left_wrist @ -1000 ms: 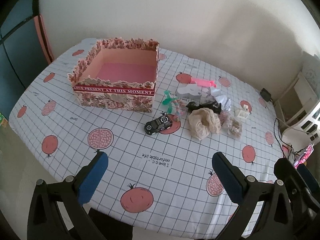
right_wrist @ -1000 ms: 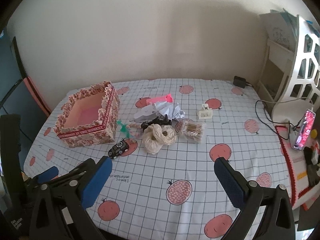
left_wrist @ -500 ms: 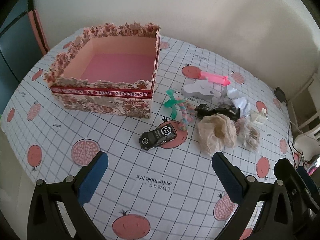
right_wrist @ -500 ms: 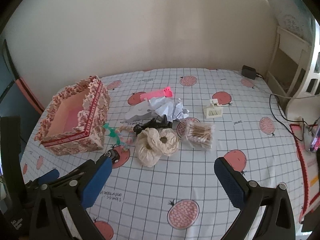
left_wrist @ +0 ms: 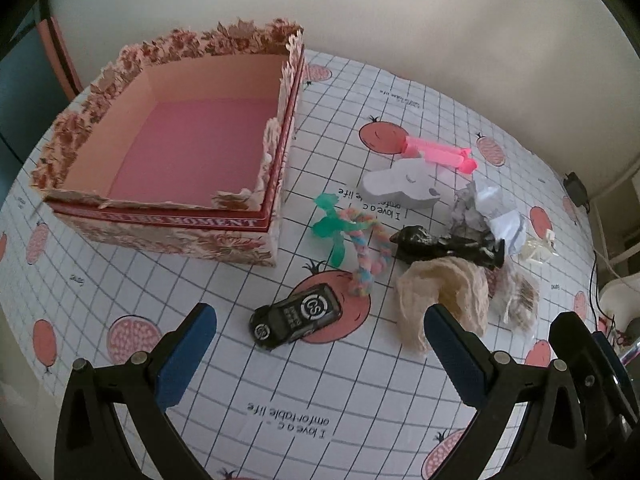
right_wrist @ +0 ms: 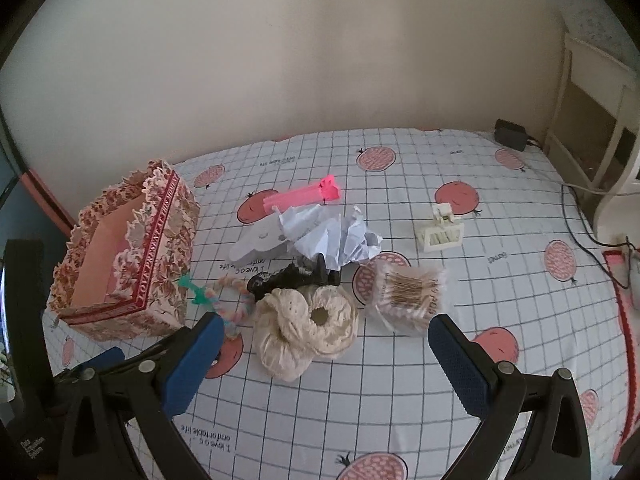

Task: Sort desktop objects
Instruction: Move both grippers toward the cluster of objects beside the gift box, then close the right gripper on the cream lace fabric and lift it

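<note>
Your left gripper [left_wrist: 320, 344] hangs jaws apart above the toy car [left_wrist: 296, 315], nothing between them. Your right gripper [right_wrist: 324, 360] too, jaws wide over the cream scrunchie [right_wrist: 306, 326]. The floral box [left_wrist: 176, 152] sits open toward the surface's left edge, its near wall just beside the clutter: braided rope [left_wrist: 366, 248], black figure [left_wrist: 444, 246], crumpled paper [right_wrist: 328, 236], swab pack [right_wrist: 408, 294]. The near-edge checked cloth [left_wrist: 360, 400] lies bare.

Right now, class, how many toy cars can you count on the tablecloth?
1. The black toy car sits on a red fruit print in front of the floral box, between the open left gripper's fingers in that view. Another could hide under the clutter pile.
</note>
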Tool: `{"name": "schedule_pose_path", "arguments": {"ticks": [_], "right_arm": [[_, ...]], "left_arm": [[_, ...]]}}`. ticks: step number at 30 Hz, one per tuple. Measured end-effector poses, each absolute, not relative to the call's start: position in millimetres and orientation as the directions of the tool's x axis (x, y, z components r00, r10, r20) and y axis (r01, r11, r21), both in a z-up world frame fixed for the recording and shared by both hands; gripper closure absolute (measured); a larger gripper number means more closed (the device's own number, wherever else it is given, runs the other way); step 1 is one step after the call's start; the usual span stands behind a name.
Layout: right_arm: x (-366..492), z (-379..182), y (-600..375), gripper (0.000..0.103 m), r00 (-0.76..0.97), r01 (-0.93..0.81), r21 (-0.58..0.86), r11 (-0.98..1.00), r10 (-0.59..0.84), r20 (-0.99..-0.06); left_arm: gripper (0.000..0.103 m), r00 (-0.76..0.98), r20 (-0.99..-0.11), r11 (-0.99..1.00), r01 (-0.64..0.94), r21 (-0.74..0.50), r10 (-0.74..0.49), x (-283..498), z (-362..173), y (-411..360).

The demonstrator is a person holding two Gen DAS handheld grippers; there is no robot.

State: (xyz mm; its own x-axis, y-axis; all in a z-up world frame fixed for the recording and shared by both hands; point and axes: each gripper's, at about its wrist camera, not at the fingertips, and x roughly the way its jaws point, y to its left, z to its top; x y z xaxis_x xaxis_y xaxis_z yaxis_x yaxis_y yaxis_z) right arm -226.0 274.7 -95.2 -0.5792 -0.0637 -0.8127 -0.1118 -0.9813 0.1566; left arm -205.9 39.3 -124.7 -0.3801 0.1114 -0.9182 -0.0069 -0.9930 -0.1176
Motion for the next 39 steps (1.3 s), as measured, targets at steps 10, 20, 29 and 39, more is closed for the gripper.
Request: {"name": "schedule_pose_path", "arguments": {"ticks": [10,20,29,39], "right_arm": [[-241.2,-127.5,275.6,0.0,-0.515,-0.105,0.206,-0.973,-0.124,-0.848],[-243.4,-150.5,275.2,0.0,-0.501,-0.085,0.232,-0.969,-0.159,-0.851],[-242.1,-155.6,274.2,0.007,-0.512,-0.065,0.254,-0.965,-0.186,-0.839],[-243.5,-159.8,272.6,0.033,-0.501,-0.049,0.284,-0.958,-0.222,-0.836]], "left_arm": [[0.0,-0.346,-0.933,-0.994,0.008,-0.107,0.098,-215.9,-149.9,39.1],[0.0,-0.27,-0.956,-0.993,0.008,-0.12,0.114,-218.7,-175.6,36.4],[0.0,-0.287,-0.949,-0.991,-0.009,-0.131,0.128,-215.3,-181.2,37.3],[0.0,-0.269,-0.957,-0.994,-0.051,-0.101,0.111,-223.0,-183.3,37.4]]}}
